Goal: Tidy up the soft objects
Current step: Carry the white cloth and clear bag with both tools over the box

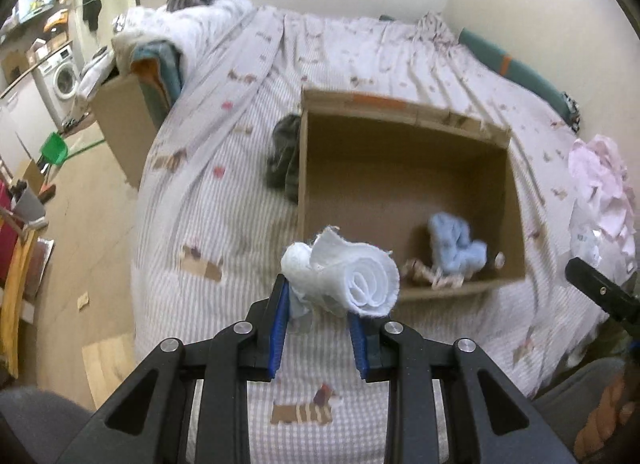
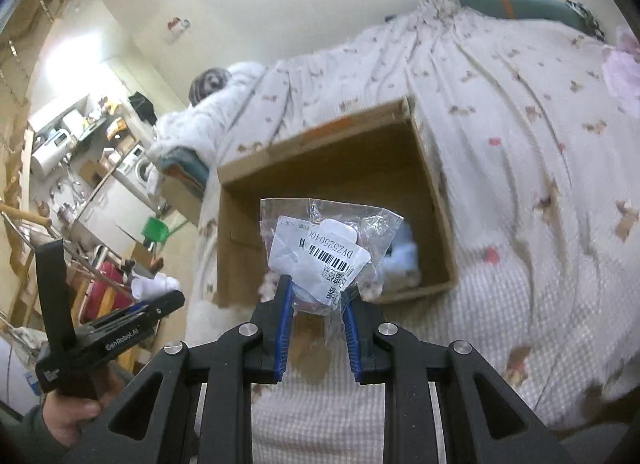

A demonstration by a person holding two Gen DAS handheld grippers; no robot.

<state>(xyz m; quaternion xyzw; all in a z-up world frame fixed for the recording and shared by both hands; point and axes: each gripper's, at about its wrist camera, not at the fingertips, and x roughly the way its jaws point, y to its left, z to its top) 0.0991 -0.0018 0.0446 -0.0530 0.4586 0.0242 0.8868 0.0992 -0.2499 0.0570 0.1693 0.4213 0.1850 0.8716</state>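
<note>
Left gripper (image 1: 318,306) clamping rolled pale-blue cloth (image 1: 348,270) just short of open brown cardboard box (image 1: 408,110), likely for dropping in. Right gripper (image 2: 318,296) pinching clear labelled plastic bag (image 2: 326,248) before same box.

- the left wrist view is taken from above the near end of the white dachshund-print bedspread (image 1: 224,168), angled down and forward, with the open brown cardboard box (image 1: 404,120) seen close ahead.
- the right wrist view is held lower and tilted, with the same box (image 2: 316,168) faced from nearby.
- box, bedspread (image 2: 500,184), far wall and the white washing machine (image 1: 60,78) (image 2: 138,168) are shared by both.
</note>
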